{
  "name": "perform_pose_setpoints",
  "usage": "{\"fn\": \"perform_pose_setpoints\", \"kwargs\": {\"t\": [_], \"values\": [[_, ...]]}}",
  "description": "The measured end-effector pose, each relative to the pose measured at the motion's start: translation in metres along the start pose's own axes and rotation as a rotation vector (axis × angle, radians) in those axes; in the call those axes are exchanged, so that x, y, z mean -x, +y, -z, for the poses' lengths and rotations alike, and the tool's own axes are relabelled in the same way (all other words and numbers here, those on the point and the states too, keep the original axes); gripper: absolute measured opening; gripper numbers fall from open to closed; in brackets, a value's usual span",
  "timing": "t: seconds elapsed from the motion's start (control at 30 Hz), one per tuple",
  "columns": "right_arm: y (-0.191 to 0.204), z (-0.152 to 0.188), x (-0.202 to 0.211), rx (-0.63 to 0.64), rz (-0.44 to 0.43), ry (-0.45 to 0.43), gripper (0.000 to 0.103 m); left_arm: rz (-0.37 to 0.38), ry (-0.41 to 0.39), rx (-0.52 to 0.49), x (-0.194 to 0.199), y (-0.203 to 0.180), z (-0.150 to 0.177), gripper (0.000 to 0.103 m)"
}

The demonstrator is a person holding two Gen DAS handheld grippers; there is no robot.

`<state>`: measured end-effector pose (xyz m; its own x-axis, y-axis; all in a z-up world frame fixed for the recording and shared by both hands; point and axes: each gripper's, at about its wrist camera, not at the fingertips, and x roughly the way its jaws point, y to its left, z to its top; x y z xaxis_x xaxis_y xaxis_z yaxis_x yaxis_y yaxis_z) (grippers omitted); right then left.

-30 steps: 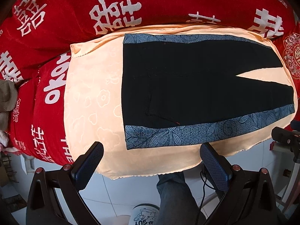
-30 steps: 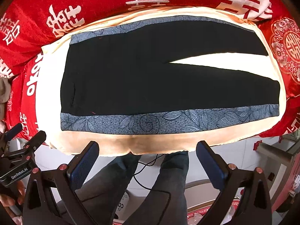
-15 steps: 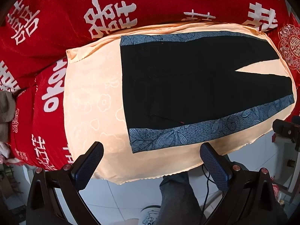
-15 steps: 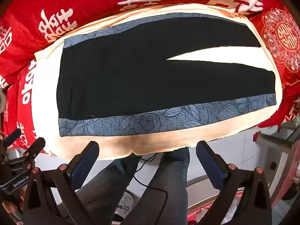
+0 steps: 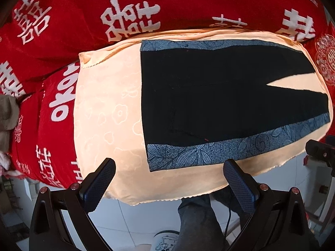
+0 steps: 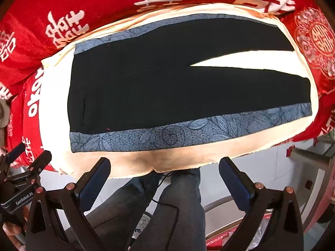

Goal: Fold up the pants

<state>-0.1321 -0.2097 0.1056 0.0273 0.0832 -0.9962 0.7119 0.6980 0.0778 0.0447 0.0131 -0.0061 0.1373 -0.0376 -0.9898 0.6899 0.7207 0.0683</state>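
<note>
Black pants (image 5: 219, 96) with blue leaf-patterned side stripes lie flat on a peach cloth (image 5: 108, 113), waistband to the left, legs spread apart to the right. They also show in the right wrist view (image 6: 167, 87). My left gripper (image 5: 169, 177) is open and empty, held over the cloth's near edge just below the waistband's near corner. My right gripper (image 6: 165, 175) is open and empty, off the cloth's near edge below the near leg's stripe. The left gripper shows at the lower left of the right wrist view (image 6: 23, 173).
A red bedspread (image 5: 125, 4) with white characters lies under and around the peach cloth (image 6: 188, 156). The person's legs in grey trousers (image 6: 167, 209) stand on white floor tiles below the near edge. A cable hangs between them.
Both grippers have shifted slightly, so the pants sit a little higher and more tilted in each view. Both stay open. The pants have not moved.
</note>
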Motion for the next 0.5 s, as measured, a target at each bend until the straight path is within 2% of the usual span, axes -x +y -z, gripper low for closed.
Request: {"fn": "perform_pose_setpoints", "kwargs": {"t": [0.1, 0.27, 0.37, 0.5], "values": [[-0.006, -0.004, 0.001, 0.003, -0.052, -0.008, 0.103, -0.001, 0.002, 0.049, 0.0, 0.0, 0.0, 0.103], [-0.03, -0.009, 0.001, -0.028, -0.192, -0.027, 0.103, 0.04, 0.028, 0.18, -0.007, 0.003, 0.005, 0.103], [-0.042, -0.013, -0.009, -0.013, -0.266, 0.022, 0.103, 0.022, 0.036, 0.247, -0.014, 0.0, 0.013, 0.103], [-0.052, -0.017, -0.023, 0.065, -0.212, 0.022, 0.103, -0.018, 0.052, 0.282, -0.032, -0.01, 0.023, 0.103]]}}
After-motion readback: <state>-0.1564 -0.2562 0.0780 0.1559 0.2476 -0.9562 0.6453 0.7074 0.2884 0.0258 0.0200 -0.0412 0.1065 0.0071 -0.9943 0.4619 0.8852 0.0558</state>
